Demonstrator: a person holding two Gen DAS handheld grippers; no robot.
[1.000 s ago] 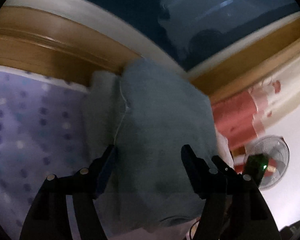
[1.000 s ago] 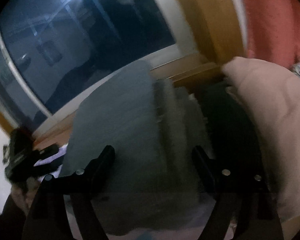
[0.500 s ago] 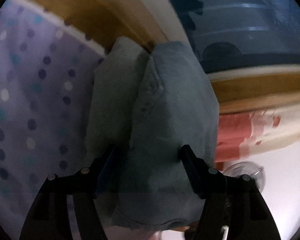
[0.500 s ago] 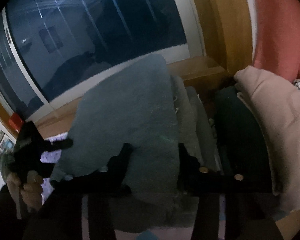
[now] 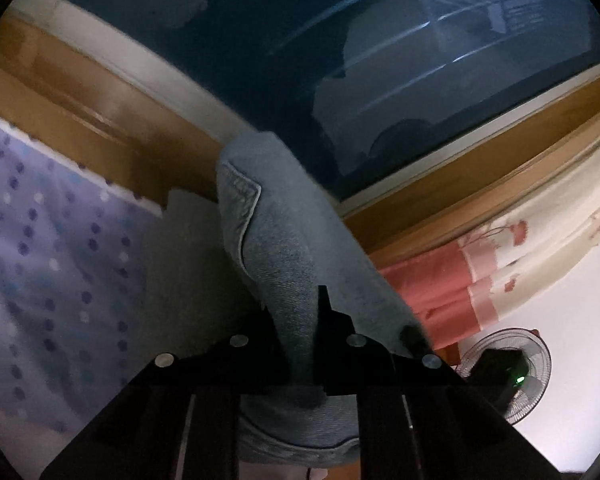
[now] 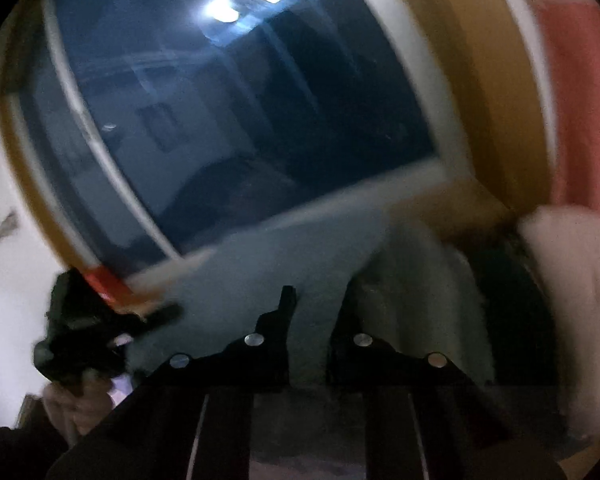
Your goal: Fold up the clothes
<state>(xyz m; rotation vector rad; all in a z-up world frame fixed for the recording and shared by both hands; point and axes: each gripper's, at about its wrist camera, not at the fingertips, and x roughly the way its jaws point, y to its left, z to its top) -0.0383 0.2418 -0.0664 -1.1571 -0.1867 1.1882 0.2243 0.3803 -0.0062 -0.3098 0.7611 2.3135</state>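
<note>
Two tongs have gone from wide to closing on the grey-blue jeans (image 5: 276, 248) within the last second. Left tongs (image 5: 296, 344) and right tongs (image 6: 310, 344) each pinch denim between their pads, so the folded bundle reads as secured, raised off the dotted bedsheet (image 5: 52, 264).

The right wrist view was smeared: the jeans (image 6: 260, 276) and pale clothes (image 6: 572, 280) on the right lost their edges. The left tongs (image 5: 300, 320) hid the denim's near fold, and the fan (image 5: 512, 376) was partly covered.
</note>
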